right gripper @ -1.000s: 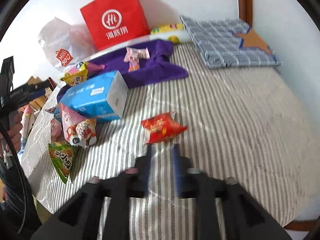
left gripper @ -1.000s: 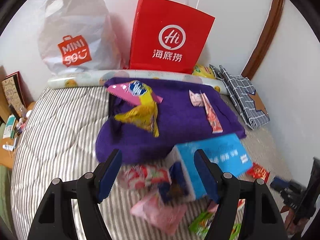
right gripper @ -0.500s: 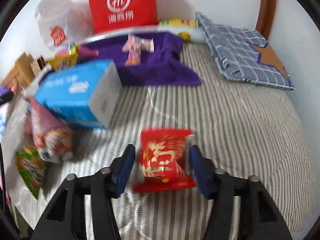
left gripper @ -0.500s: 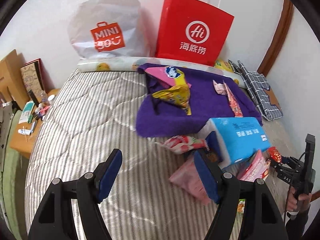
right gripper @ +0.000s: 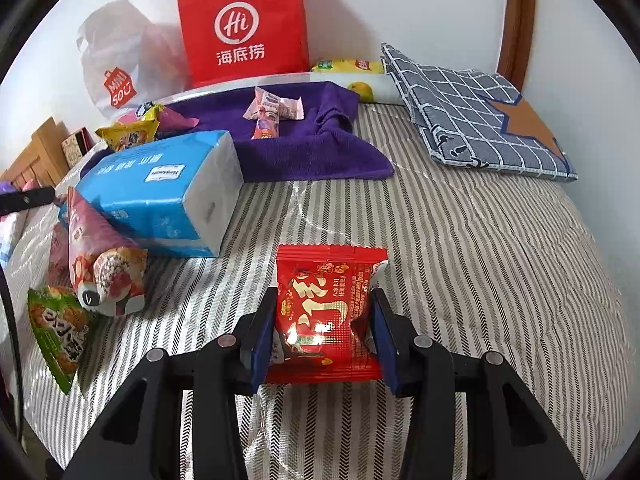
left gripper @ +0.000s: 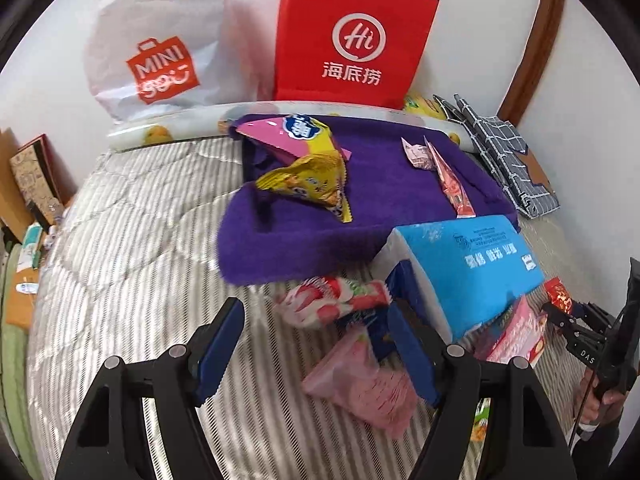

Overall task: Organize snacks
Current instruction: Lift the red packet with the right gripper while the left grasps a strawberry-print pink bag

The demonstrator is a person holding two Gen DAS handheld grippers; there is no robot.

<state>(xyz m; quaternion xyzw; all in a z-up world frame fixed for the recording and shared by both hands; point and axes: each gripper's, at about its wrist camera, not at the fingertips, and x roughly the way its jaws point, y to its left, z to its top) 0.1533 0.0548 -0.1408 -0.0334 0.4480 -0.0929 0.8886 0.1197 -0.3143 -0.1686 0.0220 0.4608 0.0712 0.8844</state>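
Snacks lie scattered on the striped bed (right gripper: 460, 248); nearest is a red packet (right gripper: 326, 312) flat on the cover, near the front edge, between the jaws of the right gripper (right gripper: 324, 336). Jaws closing, blue pads at both its sides, seemingly touching, so probably a side pinch to lift it. Left gripper (left gripper: 316, 344) is open wide, nothing held, hovering low over a pink bag (left gripper: 360, 376) and a strawberry bag (left gripper: 328, 304), likely lining up on one. Blue tissue pack (left gripper: 464, 264) sits right beside them and crowds that approach. Farther back, a purple towel (left gripper: 304, 236) holds a yellow bag (left gripper: 308, 184) and small pink packets (left gripper: 436, 164), perhaps the sorting spot. At the far edge against the wall: red paper bag (left gripper: 352, 36), white plastic bag (left gripper: 160, 40), checked cloth (right gripper: 480, 116) toward the far right corner.
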